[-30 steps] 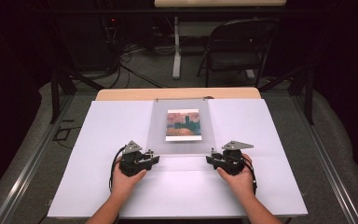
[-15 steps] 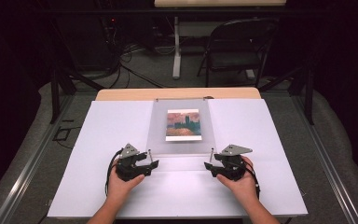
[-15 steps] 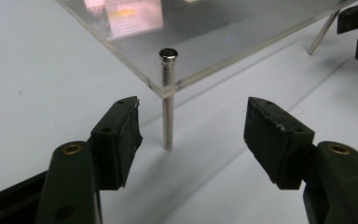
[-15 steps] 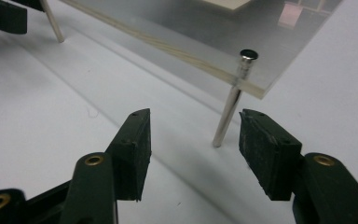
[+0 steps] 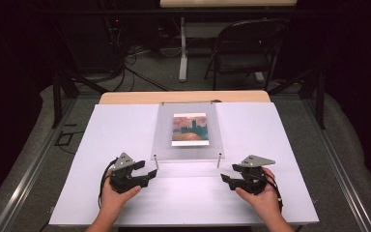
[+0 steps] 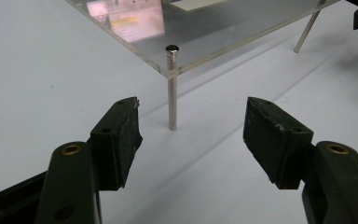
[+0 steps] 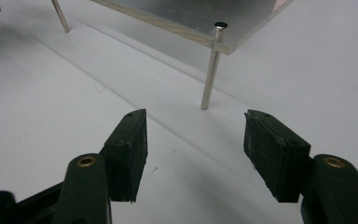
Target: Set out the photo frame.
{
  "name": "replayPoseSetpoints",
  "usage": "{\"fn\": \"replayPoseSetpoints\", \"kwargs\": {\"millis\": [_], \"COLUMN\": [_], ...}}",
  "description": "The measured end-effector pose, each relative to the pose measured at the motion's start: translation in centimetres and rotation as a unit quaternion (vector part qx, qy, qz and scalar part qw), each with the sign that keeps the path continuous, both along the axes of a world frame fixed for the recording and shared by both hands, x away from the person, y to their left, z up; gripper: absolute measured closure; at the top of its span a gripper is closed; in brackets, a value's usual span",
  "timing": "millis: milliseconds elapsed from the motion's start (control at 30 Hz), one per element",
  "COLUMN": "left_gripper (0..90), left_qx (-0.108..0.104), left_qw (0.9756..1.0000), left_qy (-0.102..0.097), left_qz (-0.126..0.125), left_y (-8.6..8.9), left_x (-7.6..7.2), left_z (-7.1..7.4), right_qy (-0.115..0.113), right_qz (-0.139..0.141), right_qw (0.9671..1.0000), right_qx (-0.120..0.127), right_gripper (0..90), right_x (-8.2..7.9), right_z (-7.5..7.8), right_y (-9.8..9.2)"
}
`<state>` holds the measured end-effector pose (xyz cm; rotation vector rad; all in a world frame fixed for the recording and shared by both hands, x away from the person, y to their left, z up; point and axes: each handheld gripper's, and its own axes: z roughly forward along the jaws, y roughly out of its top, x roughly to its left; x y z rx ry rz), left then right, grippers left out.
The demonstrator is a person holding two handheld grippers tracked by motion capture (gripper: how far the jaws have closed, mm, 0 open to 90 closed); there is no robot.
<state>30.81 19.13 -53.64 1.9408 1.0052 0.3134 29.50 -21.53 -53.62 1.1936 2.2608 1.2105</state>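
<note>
Holding both grippers, left (image 5: pixel 150 173) and right (image 5: pixel 223 178), released and empty, low in frame; swinging inward could knock the acrylic stand's (image 5: pixel 188 151) thin legs.

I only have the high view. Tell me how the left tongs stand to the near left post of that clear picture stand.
Observer: The left tongs have just been opening. Nothing is between the jaws, and the near left post stands ahead of the gap, touching neither jaw.
Operator: Now give me the right tongs.
Observer: The right tongs have just been opening too, and they hold nothing. The near right post stands ahead of the gap, clear of both jaws.
Operator: Describe the top of the left post.
Observer: It passes through the corner of the clear plate and ends in a dark cap just above it.
</note>
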Motion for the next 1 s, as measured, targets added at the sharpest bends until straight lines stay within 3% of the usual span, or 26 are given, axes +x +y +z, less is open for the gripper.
{"fn": "replayPoseSetpoints", "kwargs": {"millis": [167,200,300,500,633,800,1000], "left_gripper": [36.1,36.0,35.7,34.8,34.7,34.8,34.8], "left_qx": [-0.006,-0.005,-0.014,-0.028,-0.033,-0.04,-0.048], "left_qw": [0.9999,0.9999,0.9998,0.9996,0.9994,0.9989,0.9979], "left_qy": [0.007,0.006,0.011,0.005,-0.001,-0.009,-0.025], "left_qz": [0.009,0.01,0.012,0.005,0.007,0.023,0.037], "left_y": [0.6,0.8,1.1,1.8,2.3,2.9,2.7], "left_x": [0.1,0.1,0.0,-0.2,-0.1,1.0,3.4], "left_z": [0.4,0.4,0.5,1.3,2.1,3.6,5.3], "right_qy": [0.005,0.004,0.01,0.014,0.016,0.006,-0.001], "right_qz": [-0.011,-0.024,-0.025,-0.026,-0.034,-0.044,-0.05], "right_qw": [0.9998,0.9996,0.9995,0.9995,0.9989,0.9989,0.9986], "right_qx": [0.017,0.016,0.015,0.007,0.026,0.013,0.018], "right_gripper": [40.4,39.8,39.1,35.6,35.1,34.8,34.8], "right_x": [0.1,0.2,0.3,0.4,0.8,1.7,3.8], "right_z": [0.4,0.5,0.7,1.1,1.7,2.7,3.8], "right_y": [-0.6,-0.6,-0.7,-1.3,-2.1,-2.7,-2.7]}}
